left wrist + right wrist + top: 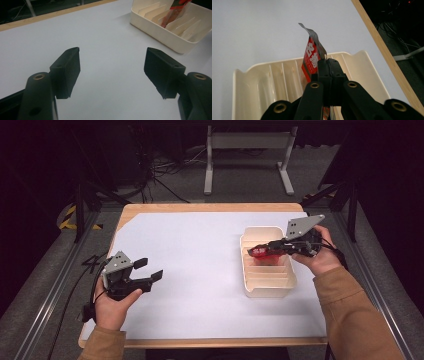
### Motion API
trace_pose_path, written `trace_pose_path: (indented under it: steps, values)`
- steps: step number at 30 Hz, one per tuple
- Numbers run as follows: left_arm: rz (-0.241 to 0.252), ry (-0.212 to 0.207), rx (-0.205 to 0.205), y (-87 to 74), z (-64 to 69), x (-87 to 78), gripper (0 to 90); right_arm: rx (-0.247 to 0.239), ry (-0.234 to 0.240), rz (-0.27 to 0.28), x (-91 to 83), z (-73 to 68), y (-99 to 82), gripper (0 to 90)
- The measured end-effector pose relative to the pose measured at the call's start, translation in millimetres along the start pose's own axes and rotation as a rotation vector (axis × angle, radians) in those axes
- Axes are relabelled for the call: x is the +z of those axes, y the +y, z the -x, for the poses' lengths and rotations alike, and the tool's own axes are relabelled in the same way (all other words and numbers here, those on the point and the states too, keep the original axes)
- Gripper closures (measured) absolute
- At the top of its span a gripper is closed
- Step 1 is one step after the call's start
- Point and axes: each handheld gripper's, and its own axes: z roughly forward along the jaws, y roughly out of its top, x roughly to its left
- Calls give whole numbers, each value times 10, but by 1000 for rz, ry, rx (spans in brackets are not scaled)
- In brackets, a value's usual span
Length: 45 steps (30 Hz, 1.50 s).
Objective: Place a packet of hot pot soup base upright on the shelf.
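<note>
Red packet (261,252) pinched flat in the right gripper (256,251), hanging over the cream slotted tray (270,287) near the table's right edge. From the high view: left gripper (150,269) parked by the left edge, jaws spread, holding nothing. White sheet covering the wooden table (210,207).

Left gripper view: matte black jaws wide apart over bare white surface; tray at the far right, thin upright dividers, glossy packet (175,10) standing among them.

Right gripper view: jaws clamped tight on the packet's (310,60) edge, crinkled foil top curling up, red face with white print. Smooth moulded plastic tray (249,82), rounded corners, ribbed slots.

Best play, probably: keep the packet vertical, line it up with one slot, lower before letting go.
</note>
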Motion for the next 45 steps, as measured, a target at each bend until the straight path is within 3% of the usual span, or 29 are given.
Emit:
trace_pose_path:
  steps: [22, 33, 40, 45]
  values:
    - [-13, -11, -5, 0, -8, 57, 298, 41, 22, -35, 32, -16, -125, 821]
    - [-16, -13, -9, 0, -17, 72, 294, 40, 2, 21, -60, -48, -79, 732]
    - [-13, -14, -11, 3, -24, 74, 294, 42, -26, 84, -213, -96, 13, 694]
    - [-13, -11, -8, 2, -42, 60, 293, 65, -37, 114, -281, -138, 32, 625]
